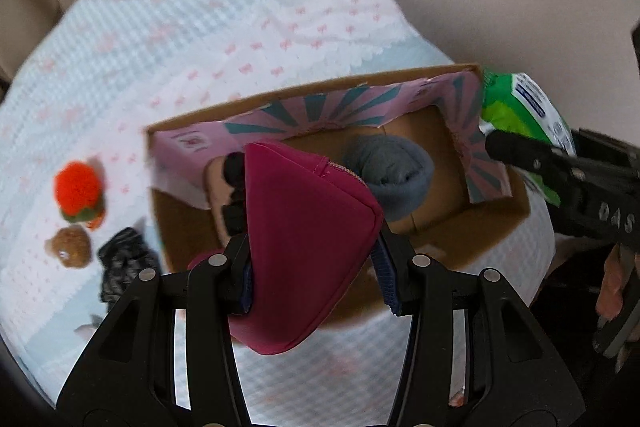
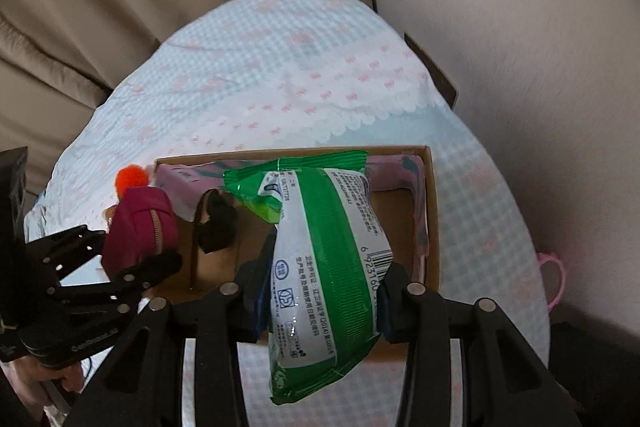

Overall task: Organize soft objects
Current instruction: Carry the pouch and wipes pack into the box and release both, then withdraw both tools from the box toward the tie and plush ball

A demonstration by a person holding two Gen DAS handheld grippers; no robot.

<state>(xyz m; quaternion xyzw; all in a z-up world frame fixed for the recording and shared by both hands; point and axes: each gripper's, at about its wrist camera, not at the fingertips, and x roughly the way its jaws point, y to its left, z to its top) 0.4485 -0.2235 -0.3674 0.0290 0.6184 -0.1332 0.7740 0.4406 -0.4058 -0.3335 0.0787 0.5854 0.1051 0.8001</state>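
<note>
Checked bedding (image 1: 248,39) bears a cardboard box (image 1: 360,83); grippers clamp a magenta pouch (image 1: 304,239) and green packet (image 2: 328,267).

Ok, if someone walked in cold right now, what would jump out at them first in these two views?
Probably the magenta zip pouch clamped in the left gripper, hanging over the near edge of the cardboard box. Next, the green-and-white tissue pack pinched in the right gripper above the same box. The bright orange pompom toy on the checked bedspread, left of the box, also catches the eye.
</note>
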